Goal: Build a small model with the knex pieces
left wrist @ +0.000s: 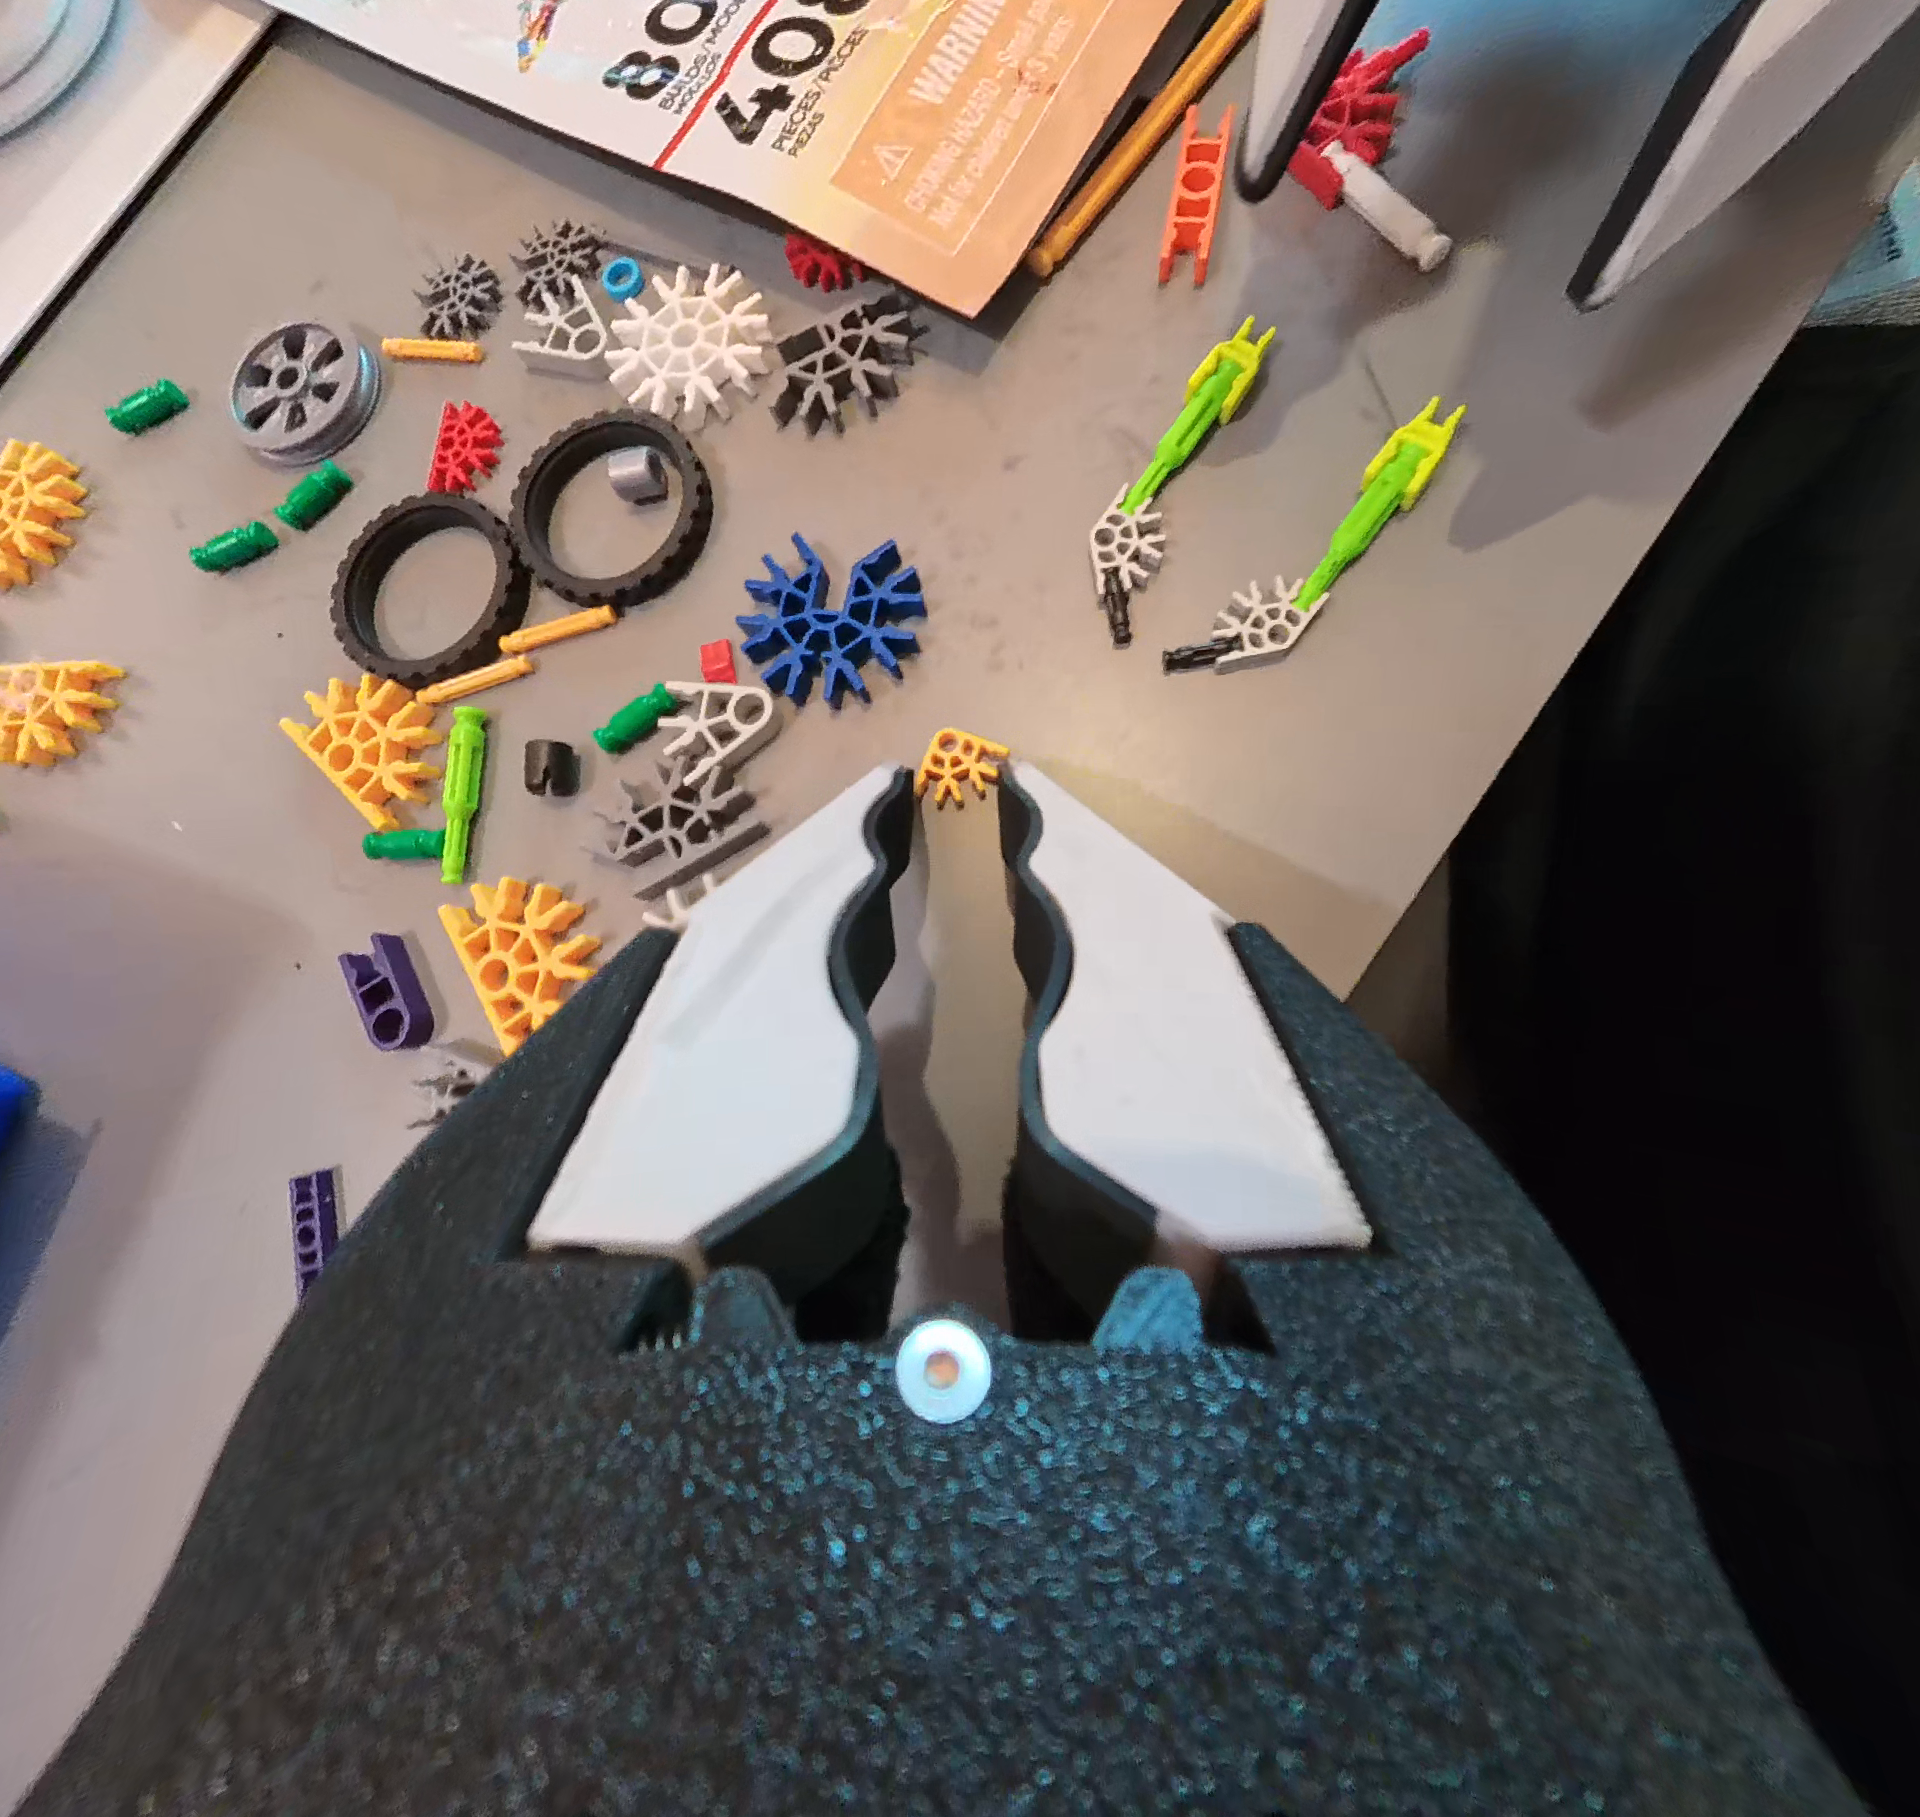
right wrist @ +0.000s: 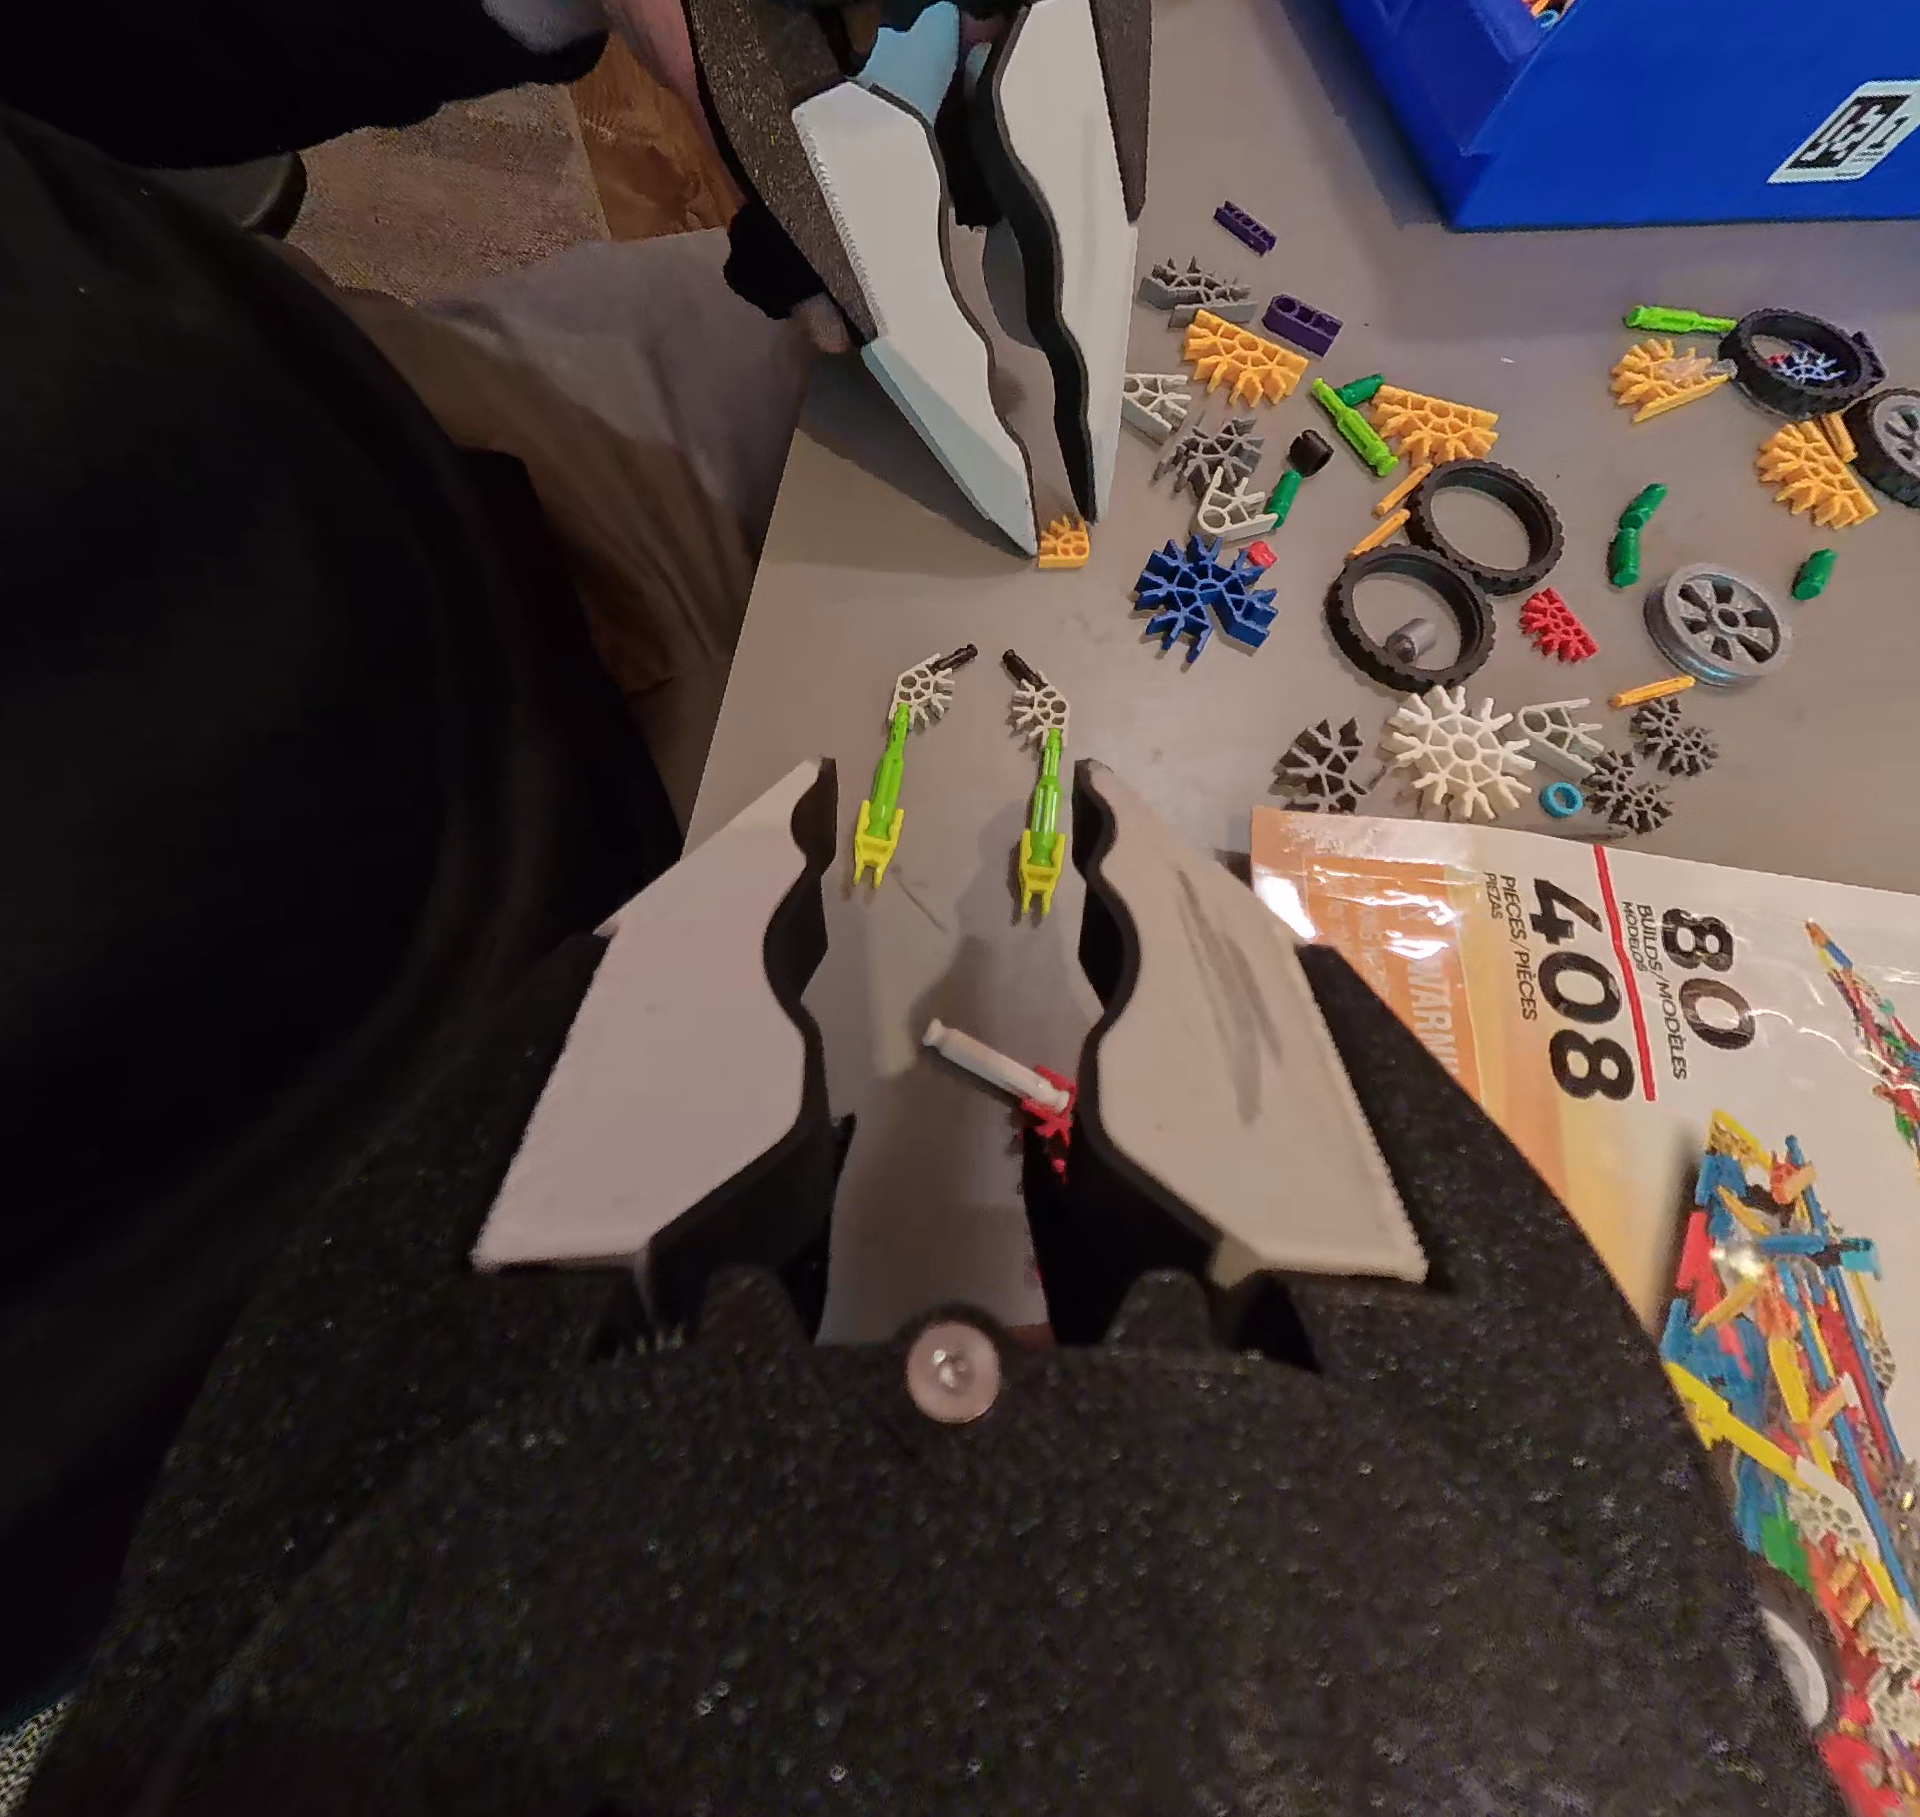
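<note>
My left gripper [left wrist: 961, 780] is shut on a small yellow connector [left wrist: 961, 768], held at its fingertips just above the grey table [left wrist: 1039, 437]. The right wrist view shows this gripper [right wrist: 1060, 526] and the connector [right wrist: 1065, 543] too. My right gripper [right wrist: 956, 780] is open over the table near its edge. A white rod [right wrist: 982, 1055] joined to a red connector [right wrist: 1049, 1118] lies between its fingers, close to the right one. Two green rods with grey connectors [right wrist: 894, 759] [right wrist: 1042, 780] lie just past its fingertips. The left wrist view shows the right gripper [left wrist: 1423, 229] at top right.
Several loose pieces lie scattered: two black tyres [left wrist: 613, 510], a blue connector [left wrist: 831, 624], a white connector [left wrist: 686, 344] and a grey wheel [left wrist: 301, 396]. A bagged printed booklet [right wrist: 1558, 1040] lies beside my right gripper. A blue bin [right wrist: 1662, 53] stands behind. The table edge [left wrist: 1455, 832] borders a person's dark clothing. Across from one pair of fingers to the other is roughly 10 cm.
</note>
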